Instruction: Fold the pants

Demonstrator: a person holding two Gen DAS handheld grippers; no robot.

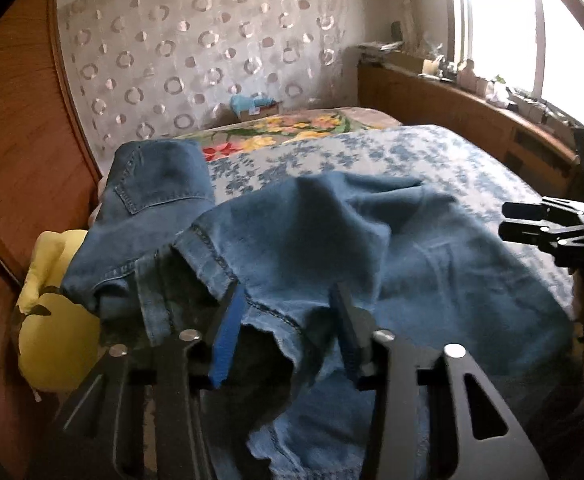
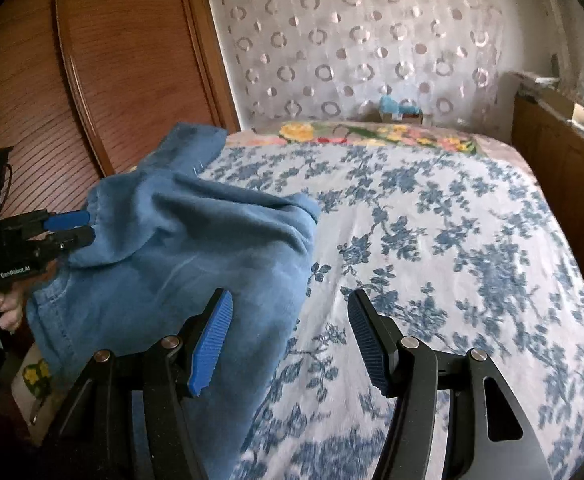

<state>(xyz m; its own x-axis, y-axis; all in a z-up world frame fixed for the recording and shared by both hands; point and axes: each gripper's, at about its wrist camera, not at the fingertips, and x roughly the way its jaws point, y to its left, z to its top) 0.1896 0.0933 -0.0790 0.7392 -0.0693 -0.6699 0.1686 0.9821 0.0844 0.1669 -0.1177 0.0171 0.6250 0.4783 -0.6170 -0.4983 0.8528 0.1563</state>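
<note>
Left claw around pants; right claw agape.

Bed under blue-flowered white cover, crumpled denim pants on its left side

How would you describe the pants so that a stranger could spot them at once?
Find the bed with the blue-flowered sheet. On its left side, near the wooden wardrobe, lie the pants: rumpled blue denim with stitched seams, the only plain, unpatterned cloth there.
</note>
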